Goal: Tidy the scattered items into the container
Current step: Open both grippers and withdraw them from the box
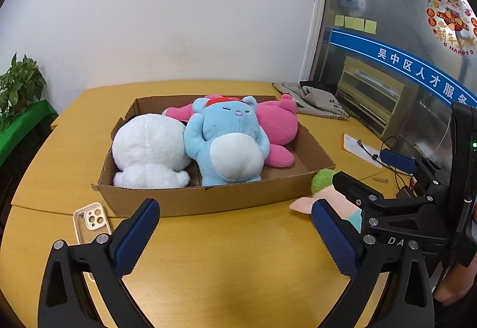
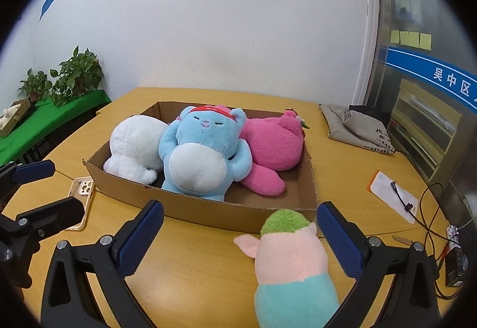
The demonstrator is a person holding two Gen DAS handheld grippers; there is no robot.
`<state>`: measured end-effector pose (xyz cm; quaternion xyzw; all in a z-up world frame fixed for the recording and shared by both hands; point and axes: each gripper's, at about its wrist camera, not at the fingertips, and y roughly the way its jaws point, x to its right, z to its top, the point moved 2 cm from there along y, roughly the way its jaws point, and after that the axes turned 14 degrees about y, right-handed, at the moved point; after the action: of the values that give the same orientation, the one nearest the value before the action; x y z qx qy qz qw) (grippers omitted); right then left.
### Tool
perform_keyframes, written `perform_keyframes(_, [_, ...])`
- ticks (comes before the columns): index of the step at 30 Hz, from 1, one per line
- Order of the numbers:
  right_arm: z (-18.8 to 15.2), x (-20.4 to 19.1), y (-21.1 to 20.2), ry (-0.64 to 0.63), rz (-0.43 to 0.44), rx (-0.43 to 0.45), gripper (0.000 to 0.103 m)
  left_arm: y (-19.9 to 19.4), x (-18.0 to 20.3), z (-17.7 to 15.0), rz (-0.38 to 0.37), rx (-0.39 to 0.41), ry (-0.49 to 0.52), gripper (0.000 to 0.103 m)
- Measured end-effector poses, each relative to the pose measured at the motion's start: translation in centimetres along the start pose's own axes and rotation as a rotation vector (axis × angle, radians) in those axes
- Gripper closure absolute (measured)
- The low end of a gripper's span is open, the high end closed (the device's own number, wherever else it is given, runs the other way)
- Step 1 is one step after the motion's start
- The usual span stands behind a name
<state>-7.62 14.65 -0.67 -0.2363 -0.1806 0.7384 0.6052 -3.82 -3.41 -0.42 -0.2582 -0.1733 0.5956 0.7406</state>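
The table (image 2: pixel 208 268) carries a cardboard box (image 2: pixel 208 208) with white (image 2: pixel 134 149), blue (image 2: pixel 199 155) and pink (image 2: pixel 274 146) plushies inside. A pig plush (image 2: pixel 289 262) sits outside against the box's near wall, between the right gripper's (image 2: pixel 240 234) spread fingers. The left gripper (image 1: pixel 235 234) is spread too, pinching nothing. A phone case (image 1: pixel 91 222) lies just left of the box.

In the left wrist view, the right gripper (image 1: pixel 342 188) covers most of the pig plush (image 1: pixel 322 179) at right. The right wrist frame's bottom edge cuts off its body. The blue plush (image 2: pixel 199 155) hides the pink plush's (image 2: pixel 274 146) face.
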Motion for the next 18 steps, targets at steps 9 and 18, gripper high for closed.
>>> perform_keyframes(9, [-0.09,0.25,-0.35,-0.002,-0.012,0.004,0.001,-0.06,0.14,-0.11,0.000,0.007,-0.025,0.000])
perform_keyframes(18, [-0.16,0.29,-0.64,0.004,0.004,0.006,0.001,0.35,0.47,-0.37,-0.019,0.002,-0.030,0.000])
